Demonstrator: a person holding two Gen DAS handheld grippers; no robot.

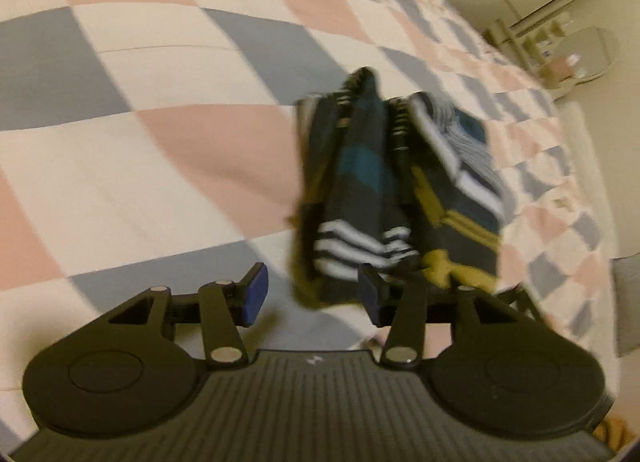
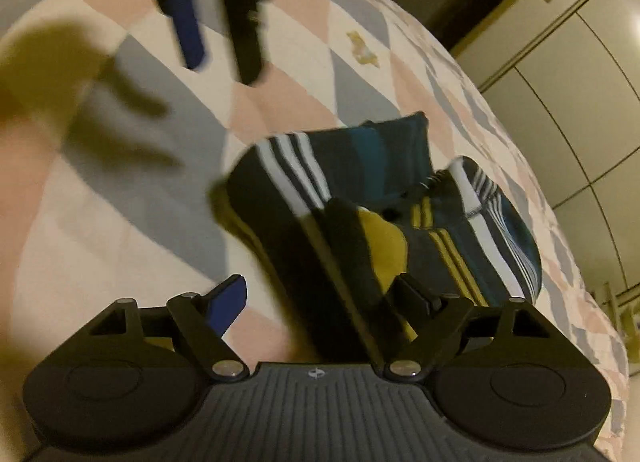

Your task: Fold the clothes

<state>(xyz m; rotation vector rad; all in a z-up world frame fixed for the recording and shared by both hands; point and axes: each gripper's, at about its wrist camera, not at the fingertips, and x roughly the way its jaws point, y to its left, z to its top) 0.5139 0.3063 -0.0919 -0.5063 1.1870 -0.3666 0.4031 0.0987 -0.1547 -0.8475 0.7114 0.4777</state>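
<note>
Left wrist view: my left gripper stands with its jaws partly spread at the lower centre of the frame, nothing pinched between them. One blue pad is clear of cloth; the other pad sits against the near edge of the folded garment, which lies just ahead, centre to right of centre. I cannot tell whether that pad truly touches the fabric or merely overlaps it in view. The garment is dark with white, teal and mustard stripes, bunched in several layers on the checked quilt. My judgement: it lies flat on the bed so the quilt can bear it while I work the folds.

Right wrist view: my right gripper shows its jaws spread wide at the lower centre, with a dark fold of the garment running between them but not pressed by the pads. No grip is held here. The left gripper hangs at the upper left, above the quilt and well apart from the cloth. Blur obscures finer detail. I judge the fold as part done, with both tongs free to take a new hold.
</note>
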